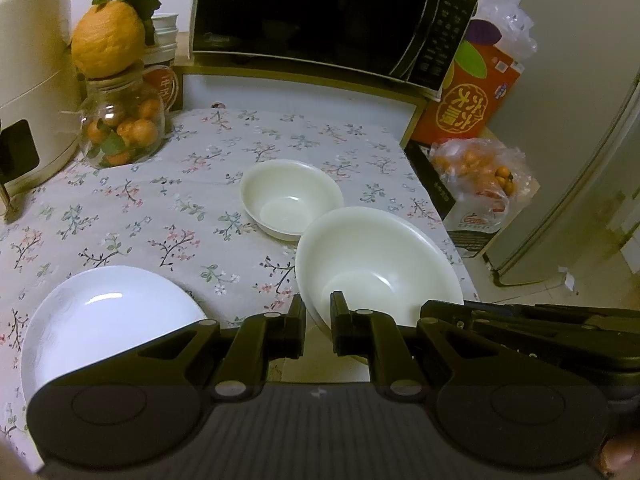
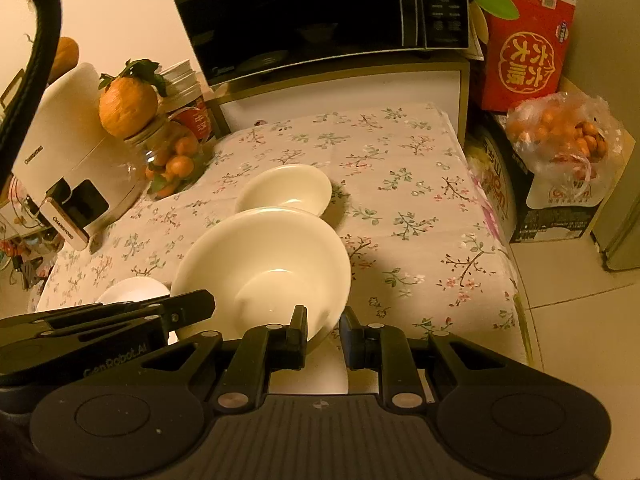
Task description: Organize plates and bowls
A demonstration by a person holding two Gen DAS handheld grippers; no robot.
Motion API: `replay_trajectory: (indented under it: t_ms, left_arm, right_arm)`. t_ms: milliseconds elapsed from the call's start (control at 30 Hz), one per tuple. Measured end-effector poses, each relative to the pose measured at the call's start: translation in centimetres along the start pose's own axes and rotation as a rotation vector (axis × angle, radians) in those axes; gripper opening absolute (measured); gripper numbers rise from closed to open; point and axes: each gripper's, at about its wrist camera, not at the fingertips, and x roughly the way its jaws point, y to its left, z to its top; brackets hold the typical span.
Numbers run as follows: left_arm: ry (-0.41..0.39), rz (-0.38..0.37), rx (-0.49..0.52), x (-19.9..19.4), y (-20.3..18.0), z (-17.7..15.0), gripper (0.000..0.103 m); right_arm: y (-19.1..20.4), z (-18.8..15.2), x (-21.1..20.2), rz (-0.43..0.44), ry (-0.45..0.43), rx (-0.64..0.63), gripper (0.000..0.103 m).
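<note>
A large cream bowl (image 1: 376,264) (image 2: 264,272) is held tilted above the floral tablecloth. My left gripper (image 1: 318,320) is shut on its near rim. My right gripper (image 2: 324,330) is shut on the same bowl's near rim, beside the left one. A smaller cream bowl (image 1: 290,196) (image 2: 286,188) sits on the cloth just behind it. A white plate (image 1: 104,320) (image 2: 134,290) lies on the cloth at the near left. The left gripper's body (image 2: 100,320) shows in the right wrist view, and the right gripper's body (image 1: 520,320) in the left wrist view.
A black microwave (image 1: 320,12) stands on a shelf at the back. A glass jar of small oranges (image 1: 120,128) with a big orange (image 1: 108,44) on top and a white appliance (image 1: 32,80) stand at the left. A bag of oranges (image 1: 476,172) and a red box (image 1: 468,96) sit off the table's right edge (image 1: 424,184).
</note>
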Motion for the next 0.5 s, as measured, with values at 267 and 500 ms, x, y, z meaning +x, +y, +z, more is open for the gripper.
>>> replay_trajectory:
  t_ms: [267, 500]
  left_arm:
    - [0.01, -0.004, -0.01, -0.5, 0.27, -0.57, 0.011]
    - [0.032, 0.002, -0.008, -0.45, 0.35, -1.1, 0.011]
  right_arm:
    - [0.35, -0.49, -0.3, 0.016, 0.005, -0.015, 0.017]
    - [0.65, -0.76, -0.14, 0.023, 0.031, -0.024, 0.017]
